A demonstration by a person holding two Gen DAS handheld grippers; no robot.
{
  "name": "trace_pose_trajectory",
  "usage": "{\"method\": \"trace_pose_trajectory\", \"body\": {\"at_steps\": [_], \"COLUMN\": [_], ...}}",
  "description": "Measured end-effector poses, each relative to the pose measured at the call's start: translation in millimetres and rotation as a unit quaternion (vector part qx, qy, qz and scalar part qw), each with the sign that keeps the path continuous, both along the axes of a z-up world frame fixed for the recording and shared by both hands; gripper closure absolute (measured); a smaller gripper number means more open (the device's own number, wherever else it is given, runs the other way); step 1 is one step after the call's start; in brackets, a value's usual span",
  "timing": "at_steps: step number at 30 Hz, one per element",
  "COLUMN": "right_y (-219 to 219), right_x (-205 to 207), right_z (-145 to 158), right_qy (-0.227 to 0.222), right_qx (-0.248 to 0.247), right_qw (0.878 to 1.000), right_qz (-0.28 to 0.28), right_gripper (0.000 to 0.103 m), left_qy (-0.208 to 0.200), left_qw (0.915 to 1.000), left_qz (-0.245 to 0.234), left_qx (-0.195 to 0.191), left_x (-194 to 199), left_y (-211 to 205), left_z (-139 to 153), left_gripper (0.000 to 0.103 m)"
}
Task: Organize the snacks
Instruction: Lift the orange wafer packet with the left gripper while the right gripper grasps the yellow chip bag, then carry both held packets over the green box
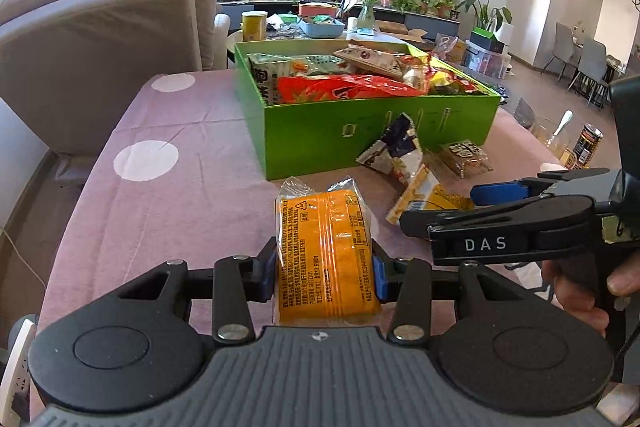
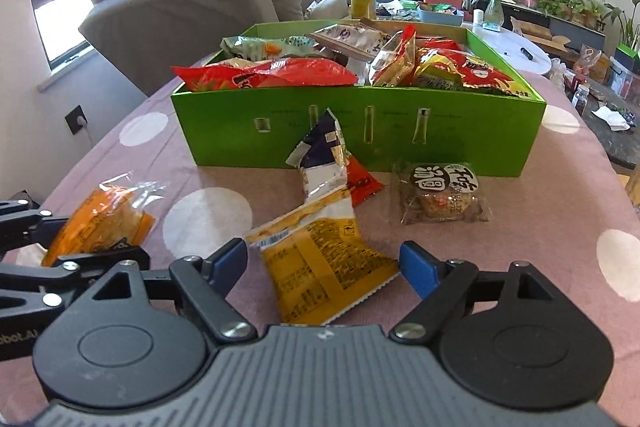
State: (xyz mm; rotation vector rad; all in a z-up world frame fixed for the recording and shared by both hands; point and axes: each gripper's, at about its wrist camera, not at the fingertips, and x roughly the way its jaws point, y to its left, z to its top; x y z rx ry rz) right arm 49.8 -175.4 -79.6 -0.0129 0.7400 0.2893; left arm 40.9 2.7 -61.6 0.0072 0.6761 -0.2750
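Observation:
My left gripper [image 1: 326,267] is shut on an orange snack pack [image 1: 326,251], its blue pads pressing both sides; the pack also shows in the right wrist view [image 2: 100,223]. My right gripper [image 2: 324,263] is open, its jaws on either side of a yellow snack packet [image 2: 320,259] lying on the table; that gripper shows in the left wrist view [image 1: 448,207]. A green box [image 2: 360,135] full of snack bags stands behind. A purple and white packet [image 2: 324,155] leans on the box front. A round cake in clear wrap [image 2: 440,193] lies to the right.
The table has a pink cloth with white dots [image 2: 208,219]. A grey sofa [image 1: 100,39] stands at the left. A cluttered side table [image 1: 304,23], plants and a TV stand behind. A can [image 1: 586,145] and a glass [image 1: 554,135] stand at the far right.

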Motion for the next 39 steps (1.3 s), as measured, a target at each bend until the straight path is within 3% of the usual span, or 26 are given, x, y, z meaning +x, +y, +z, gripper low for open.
{"method": "trace_pose_trajectory", "body": {"at_steps": [14, 20, 25, 29, 39], "right_y": [3.1, -1.5, 9.2, 2.0, -5.9], "right_x": [4.4, -2.8, -5.9, -6.6, -26.6], "right_z": [-3.1, 0.4, -2.6, 3.8, 27.1], "right_qy": [0.009, 0.029, 0.013, 0.022, -0.025], "right_qx": [-0.030, 0.001, -0.036, -0.012, 0.001], "right_qw": [0.999, 1.000, 0.999, 1.000, 1.000], "right_qz": [0.013, 0.001, 0.011, 0.002, -0.006], "right_gripper": [0.035, 0.029, 0.033, 0.037, 0.037], "left_qy": [0.000, -0.002, -0.006, -0.015, -0.031], "left_qw": [1.0000, 1.0000, 1.0000, 0.9999, 0.9995], "left_qz": [0.004, 0.002, -0.001, 0.000, -0.009], "left_qx": [-0.006, -0.003, -0.002, -0.002, 0.004], "left_x": [0.8, -1.4, -6.1, -10.2, -21.0], "left_y": [5.7, 4.7, 2.3, 2.6, -6.2], "left_z": [0.9, 2.0, 5.7, 10.5, 20.5], "left_gripper": [0.063, 0.062, 0.062, 0.062, 0.062]}}
